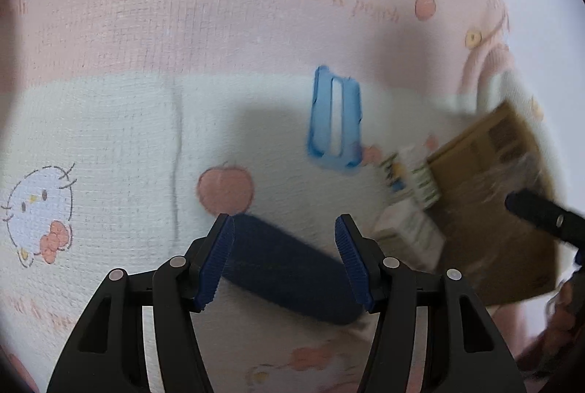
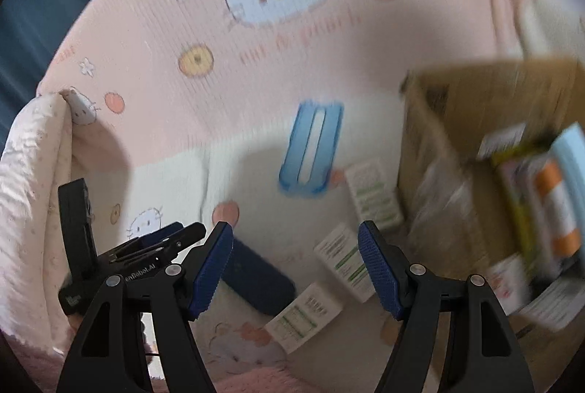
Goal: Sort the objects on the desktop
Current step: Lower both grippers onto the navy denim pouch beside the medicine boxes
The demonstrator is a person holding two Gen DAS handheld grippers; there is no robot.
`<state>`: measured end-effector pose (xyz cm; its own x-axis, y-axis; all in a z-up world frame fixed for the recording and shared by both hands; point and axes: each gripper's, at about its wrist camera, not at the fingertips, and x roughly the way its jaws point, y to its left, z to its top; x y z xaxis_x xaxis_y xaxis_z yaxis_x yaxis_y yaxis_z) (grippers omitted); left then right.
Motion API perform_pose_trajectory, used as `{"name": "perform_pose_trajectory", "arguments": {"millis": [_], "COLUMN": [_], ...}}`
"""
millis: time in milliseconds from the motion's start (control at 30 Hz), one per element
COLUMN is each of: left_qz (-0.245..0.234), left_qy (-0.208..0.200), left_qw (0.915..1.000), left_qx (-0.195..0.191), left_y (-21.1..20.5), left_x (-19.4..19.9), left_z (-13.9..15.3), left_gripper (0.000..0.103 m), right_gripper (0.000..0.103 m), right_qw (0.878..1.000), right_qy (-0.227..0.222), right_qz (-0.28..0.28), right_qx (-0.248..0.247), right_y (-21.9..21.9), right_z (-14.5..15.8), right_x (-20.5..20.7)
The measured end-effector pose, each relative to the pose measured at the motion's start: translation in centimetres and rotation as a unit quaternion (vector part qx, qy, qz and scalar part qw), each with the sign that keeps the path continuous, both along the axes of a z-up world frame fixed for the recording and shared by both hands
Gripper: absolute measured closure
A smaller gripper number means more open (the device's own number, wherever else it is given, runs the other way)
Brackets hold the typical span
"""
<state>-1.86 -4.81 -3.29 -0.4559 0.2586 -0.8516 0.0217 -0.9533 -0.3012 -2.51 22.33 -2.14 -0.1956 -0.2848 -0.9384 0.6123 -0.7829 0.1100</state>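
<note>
The left gripper [image 1: 285, 257] and right gripper [image 2: 296, 268] are seen with jaws spread wide, nothing clamped. A pink-and-white cartoon-print cloth [image 1: 128, 38] covers the surface. A cardboard box [image 2: 449, 108] stands at right. A dark blue case [image 1: 289, 279] lies under the left jaws; a light blue frame [image 1: 334, 118] lies beyond.

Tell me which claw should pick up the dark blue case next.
Left. The left claw is open with the dark blue case directly between its pads. The right claw, also open, points more toward the white boxes beside the cardboard box.
</note>
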Motion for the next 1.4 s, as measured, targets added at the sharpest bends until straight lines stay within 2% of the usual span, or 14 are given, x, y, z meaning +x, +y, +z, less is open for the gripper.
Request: {"name": "perform_pose_trajectory", "arguments": {"millis": [200,400,433,467,500,533,567,767,867,933,1033,1233,1333,1400], "left_qz": [-0.028,-0.005,-0.002,-0.002,-0.006,-0.010,-0.010,-0.023,-0.034,-0.025,0.000,0.029,0.039,0.041], "left_qy": [-0.023,-0.018,-0.016,-0.018,-0.020,-0.023,-0.025,-0.052,-0.059,-0.071,-0.081,-0.087,-0.102,-0.106], "left_qw": [0.9980,0.9998,0.9999,0.9998,0.9998,0.9997,0.9996,0.9983,0.9977,0.9968,0.9945,0.9919,0.9885,0.9876], "left_qx": [-0.052,-0.008,-0.004,0.001,0.005,0.005,0.000,-0.015,-0.001,0.026,0.067,0.087,0.105,0.108], "left_y": [0.3,-1.7,-1.9,-2.0,-2.0,-1.9,-1.9,-1.7,-1.9,-2.5,-3.7,-4.7,-5.1,-5.2], "left_x": [1.3,0.7,0.5,0.1,-0.1,-0.4,-0.7,-2.9,-3.5,-3.6,-3.1,-0.6,0.5,1.2], "left_z": [-3.8,-3.6,-3.5,-3.4,-3.4,-3.5,-3.7,-4.8,-5.0,-5.5,-6.0,-6.1,-6.3,-6.3], "left_gripper": [0.041,0.042,0.042,0.046,0.051,0.063,0.067,0.064,0.054,0.054,0.054,0.054,0.054,0.054], "right_gripper": [0.034,0.036,0.048,0.073,0.085,0.091,0.091,0.091,0.091,0.091,0.091,0.091,0.089,0.089], "right_qw": [0.999,0.999,0.999,0.999,0.999,0.998,0.997,0.984,0.976,0.971,0.968,0.973,0.983,0.982], "right_qy": [-0.029,-0.040,-0.033,-0.029,-0.025,-0.024,-0.030,-0.138,-0.160,-0.182,-0.205,-0.205,-0.170,-0.179], "right_qz": [0.006,-0.007,-0.012,-0.013,-0.012,-0.011,-0.011,-0.024,-0.012,-0.017,-0.039,-0.092,-0.073,-0.047], "right_qx": [0.012,0.000,0.001,0.011,0.038,0.062,0.073,0.111,0.145,0.157,0.137,0.045,0.019,-0.040], "right_y": [-0.2,-0.7,-0.7,-0.9,-1.3,-1.5,-1.5,-1.8,-2.6,-2.9,-2.1,-0.4,-1.4,-2.6], "right_z": [-4.4,-7.7,-8.2,-8.6,-9.4,-10.2,-10.7,-14.2,-15.5,-16.1,-16.5,-17.2,-16.9,-16.8], "right_x": [2.3,3.4,3.4,3.5,3.5,3.6,3.7,3.4,3.3,2.8,2.2,2.3,2.2,2.0]}}
